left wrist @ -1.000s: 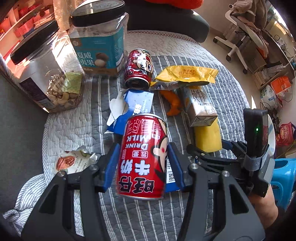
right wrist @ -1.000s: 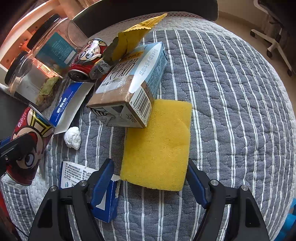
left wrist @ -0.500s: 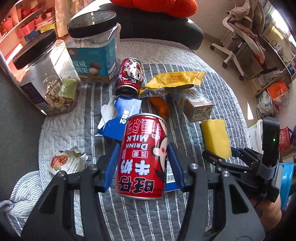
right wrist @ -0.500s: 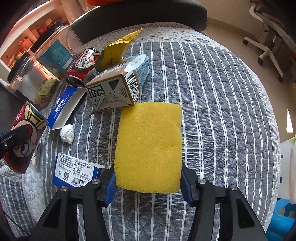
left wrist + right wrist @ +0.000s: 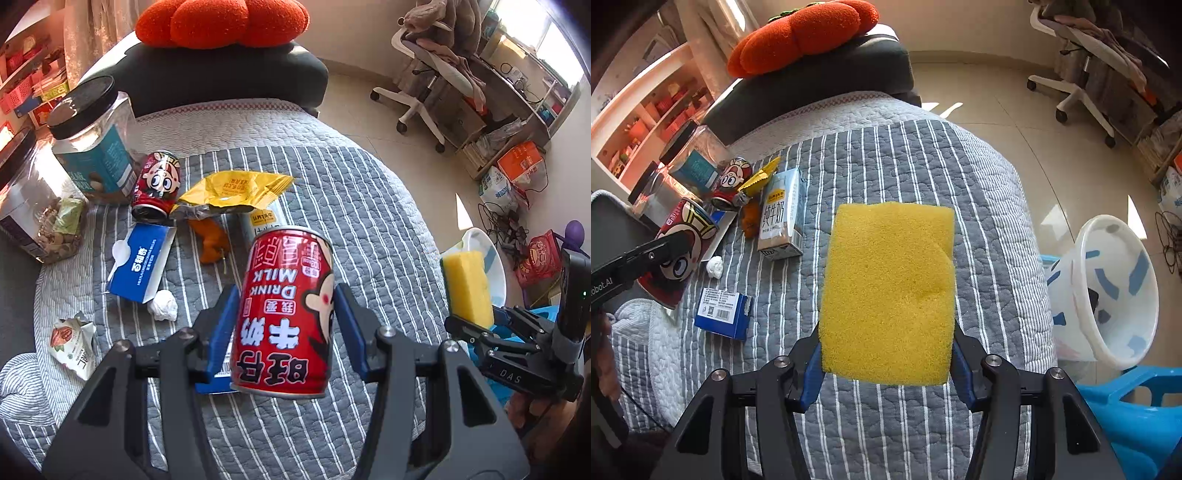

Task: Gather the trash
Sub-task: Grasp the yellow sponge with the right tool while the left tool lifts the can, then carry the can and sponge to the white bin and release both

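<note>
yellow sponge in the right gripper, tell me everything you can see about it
The yellow sponge is a flat rectangular slab of coarse, porous foam, plain yellow all over, with a shallow curved crease near one edge. It is clamped at its near end between the blue pads of the right gripper, with the rest jutting forward, held clear above the grey striped quilt. Nothing but the pads touches it. In the left wrist view it appears edge-on in front of the white bin.
</note>
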